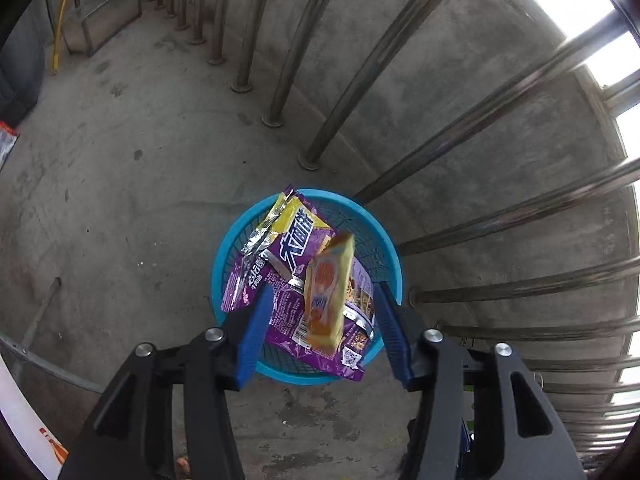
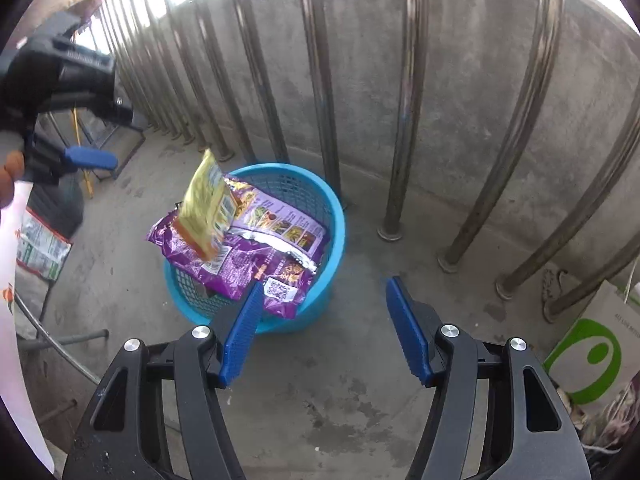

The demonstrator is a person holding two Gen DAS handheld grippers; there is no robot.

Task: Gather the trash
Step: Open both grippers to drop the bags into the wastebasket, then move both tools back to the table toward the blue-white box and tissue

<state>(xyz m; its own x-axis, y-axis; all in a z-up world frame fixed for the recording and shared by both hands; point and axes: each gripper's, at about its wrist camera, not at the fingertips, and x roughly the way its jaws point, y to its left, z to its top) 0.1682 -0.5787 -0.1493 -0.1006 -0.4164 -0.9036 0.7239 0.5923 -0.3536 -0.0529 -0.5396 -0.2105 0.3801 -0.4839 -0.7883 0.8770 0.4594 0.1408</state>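
Right wrist: basket (image 2: 336, 216) beside railing (image 2: 404, 120).

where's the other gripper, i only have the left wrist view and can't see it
Observer: The right gripper is open and empty, low beside the blue basket.
Operator: anything on the floor i'm missing
Observer: A white carton with a green ring stands by the railing, right of the basket.
Operator: is my yellow packet clear of my fingers
Observer: Yes. From the side, the yellow packet is in the air over the purple wrappers, apart from the left gripper's blue finger.
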